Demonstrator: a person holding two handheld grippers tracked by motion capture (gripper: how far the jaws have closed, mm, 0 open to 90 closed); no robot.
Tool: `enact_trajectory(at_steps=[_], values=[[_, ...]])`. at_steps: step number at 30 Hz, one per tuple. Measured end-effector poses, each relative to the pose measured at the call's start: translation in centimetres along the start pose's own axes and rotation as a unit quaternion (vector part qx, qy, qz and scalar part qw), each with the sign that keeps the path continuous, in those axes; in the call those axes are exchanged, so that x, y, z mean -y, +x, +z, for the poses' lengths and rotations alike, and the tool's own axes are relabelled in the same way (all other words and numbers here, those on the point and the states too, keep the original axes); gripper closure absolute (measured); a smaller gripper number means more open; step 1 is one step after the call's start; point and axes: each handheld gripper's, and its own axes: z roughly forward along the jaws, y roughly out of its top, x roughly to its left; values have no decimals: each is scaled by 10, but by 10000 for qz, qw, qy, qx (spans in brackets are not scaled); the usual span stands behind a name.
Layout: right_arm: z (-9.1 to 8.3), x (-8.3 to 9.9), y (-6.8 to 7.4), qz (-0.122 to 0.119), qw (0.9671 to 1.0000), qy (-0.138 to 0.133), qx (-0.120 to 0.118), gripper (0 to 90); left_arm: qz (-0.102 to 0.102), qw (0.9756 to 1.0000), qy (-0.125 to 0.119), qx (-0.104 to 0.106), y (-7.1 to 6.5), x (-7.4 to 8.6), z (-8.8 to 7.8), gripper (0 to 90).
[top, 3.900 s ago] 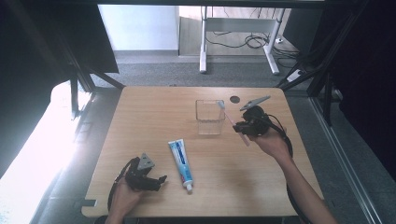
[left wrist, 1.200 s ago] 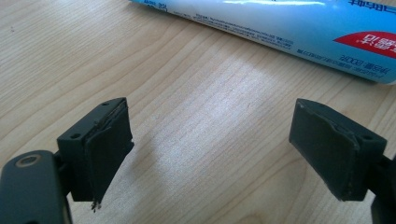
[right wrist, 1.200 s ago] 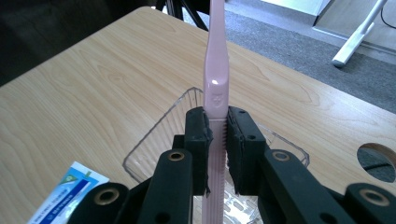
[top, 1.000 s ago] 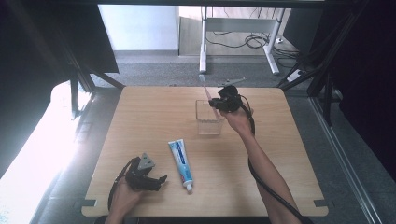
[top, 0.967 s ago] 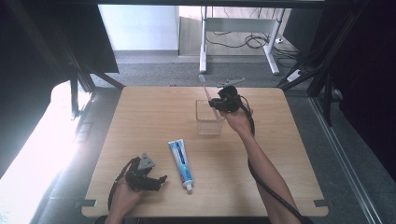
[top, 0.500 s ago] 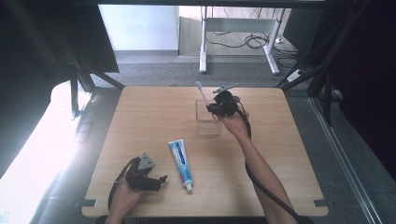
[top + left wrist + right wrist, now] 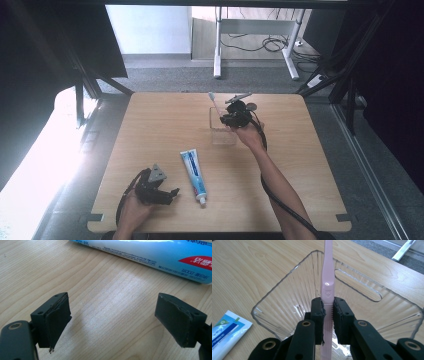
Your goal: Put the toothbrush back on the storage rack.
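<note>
My right gripper (image 7: 328, 312) (image 7: 227, 119) is shut on a pink toothbrush (image 7: 328, 282) and holds it over the clear ribbed plastic cup (image 7: 287, 302) (image 7: 223, 136) at the table's far middle. The brush head (image 7: 211, 96) points up and away to the left. A blue and white toothpaste tube (image 7: 193, 173) (image 7: 160, 255) lies near the front of the table. Just left of the tube my left gripper (image 7: 169, 194) (image 7: 112, 323) rests open on the wood, with nothing between its jaws.
The wooden table (image 7: 150, 130) has bare surface on the left and right sides. A small round dark thing (image 7: 251, 106) lies behind the right gripper. Beyond the far edge stand white desk legs (image 7: 218, 45) and cables on the floor.
The right gripper carried the toothbrush from the right of the cup to above it, tilted the brush more upright and came down a little. The left gripper has stayed where it was.
</note>
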Motion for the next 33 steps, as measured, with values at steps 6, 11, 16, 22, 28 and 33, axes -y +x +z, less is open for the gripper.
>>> enact_trajectory(at_steps=[6, 11, 16, 22, 28, 33], values=[[5, 0, 3, -121, 9998, 160, 90, 790, 3, 10000, 5, 12, 0, 0, 0, 133], [7, -2, 4, -202, 9992, 311, 138, 789, 5, 10000, 7, 18, 0, 0, 0, 133], [9, -4, 5, -263, 9984, 481, 155, 789, 6, 10000, 5, 22, 0, 0, 0, 134], [12, -7, 6, -333, 9966, 725, 179, 788, 7, 10000, 8, 25, -1, 0, 1, 133], [14, -10, 6, -370, 9948, 929, 175, 787, 2, 10000, 14, 28, 0, 0, 1, 133], [17, -13, 6, -456, 9918, 1174, 194, 784, 10, 10000, 18, 24, -1, 0, 1, 133]])
